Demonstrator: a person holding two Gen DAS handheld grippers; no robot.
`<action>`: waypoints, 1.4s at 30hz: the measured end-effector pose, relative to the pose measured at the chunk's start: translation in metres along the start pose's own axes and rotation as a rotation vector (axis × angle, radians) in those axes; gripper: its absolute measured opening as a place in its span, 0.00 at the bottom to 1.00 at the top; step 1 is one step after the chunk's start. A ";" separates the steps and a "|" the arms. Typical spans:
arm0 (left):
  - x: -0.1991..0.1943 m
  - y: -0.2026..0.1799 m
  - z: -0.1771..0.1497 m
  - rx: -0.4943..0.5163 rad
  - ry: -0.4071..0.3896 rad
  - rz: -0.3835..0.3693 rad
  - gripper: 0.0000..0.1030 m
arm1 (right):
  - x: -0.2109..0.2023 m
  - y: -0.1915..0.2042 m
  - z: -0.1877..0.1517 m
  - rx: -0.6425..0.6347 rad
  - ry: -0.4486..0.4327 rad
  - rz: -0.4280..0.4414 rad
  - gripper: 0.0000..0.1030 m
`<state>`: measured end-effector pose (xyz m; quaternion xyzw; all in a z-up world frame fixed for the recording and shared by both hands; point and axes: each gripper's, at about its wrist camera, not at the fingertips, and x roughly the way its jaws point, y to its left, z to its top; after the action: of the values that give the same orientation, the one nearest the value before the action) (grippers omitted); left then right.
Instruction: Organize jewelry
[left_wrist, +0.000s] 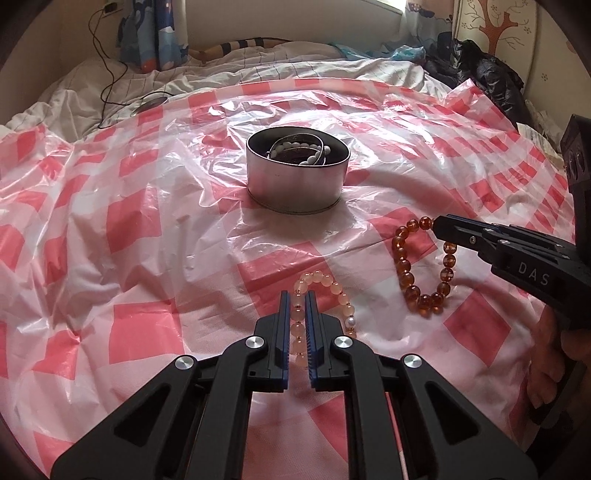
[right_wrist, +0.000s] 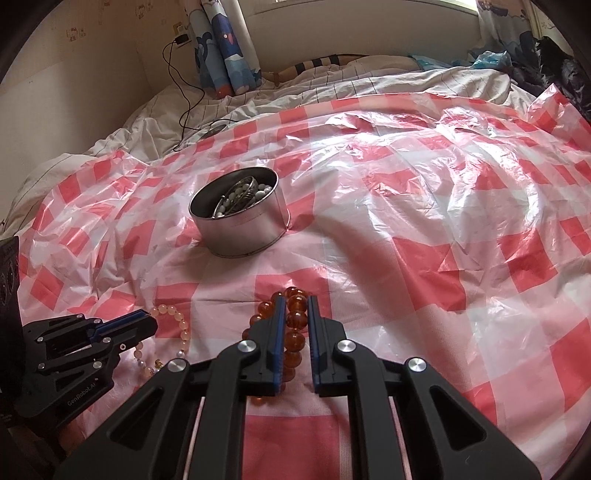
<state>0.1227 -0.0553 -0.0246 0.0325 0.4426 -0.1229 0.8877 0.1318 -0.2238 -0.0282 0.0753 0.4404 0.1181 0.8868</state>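
Note:
A round metal tin (left_wrist: 297, 181) stands on the red-checked plastic sheet (left_wrist: 110, 221) and holds a white bead bracelet (left_wrist: 314, 149) and other jewelry; it also shows in the right wrist view (right_wrist: 240, 221). My left gripper (left_wrist: 297, 295) is shut on a pale peach bead bracelet (left_wrist: 332, 286) lying on the sheet in front of the tin. My right gripper (right_wrist: 295, 299) is shut on an amber bead bracelet (right_wrist: 295, 321), which lies to the right of the peach one (right_wrist: 173, 317). The right gripper (left_wrist: 437, 223) and amber bracelet (left_wrist: 406, 273) also show in the left wrist view.
The sheet covers a bed with a rumpled white duvet (left_wrist: 110, 85). A black charging cable (left_wrist: 107, 74) and a dark round object (left_wrist: 149, 103) lie at the far left. Dark clothes (left_wrist: 480, 70) pile at the far right by the wall.

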 end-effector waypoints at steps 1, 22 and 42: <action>-0.001 -0.003 0.001 0.010 -0.005 0.007 0.07 | -0.001 0.000 0.001 0.004 -0.006 0.006 0.12; -0.008 -0.048 0.021 0.116 -0.077 0.049 0.07 | -0.019 -0.011 0.010 0.083 -0.074 0.100 0.12; -0.005 -0.055 0.021 0.154 -0.083 0.099 0.07 | -0.014 -0.014 0.007 0.106 -0.044 0.101 0.12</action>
<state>0.1220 -0.1112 -0.0051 0.1175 0.3927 -0.1140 0.9050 0.1318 -0.2409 -0.0167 0.1471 0.4222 0.1374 0.8839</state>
